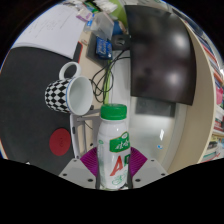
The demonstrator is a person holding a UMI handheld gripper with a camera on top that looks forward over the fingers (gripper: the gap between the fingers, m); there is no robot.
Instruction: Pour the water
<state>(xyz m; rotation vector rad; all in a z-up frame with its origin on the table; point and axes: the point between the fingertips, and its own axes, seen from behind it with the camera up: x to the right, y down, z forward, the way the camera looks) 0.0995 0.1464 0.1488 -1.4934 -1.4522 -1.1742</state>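
White plastic bottle w/ green cap and green-red label (pixel 114 146) stands upright between the gripper (pixel 113 171) fingers, purple pads (pixel 90 161) pressed to both sides: clenched on it, apparently ready to lift and pour. Likely target, a black-and-white checkered mug (pixel 68 94), sits beyond, toward the tabletop (pixel 35 70) far edge. Dark cables (pixel 108 75) and a black monitor (pixel 158 50) crowd the way.

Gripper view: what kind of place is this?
Likely an office desk or lab bench. A dark monitor stands beyond loose cables, papers lie at the far side, and a checkered mug sits near the bottle held between the gripper fingers.
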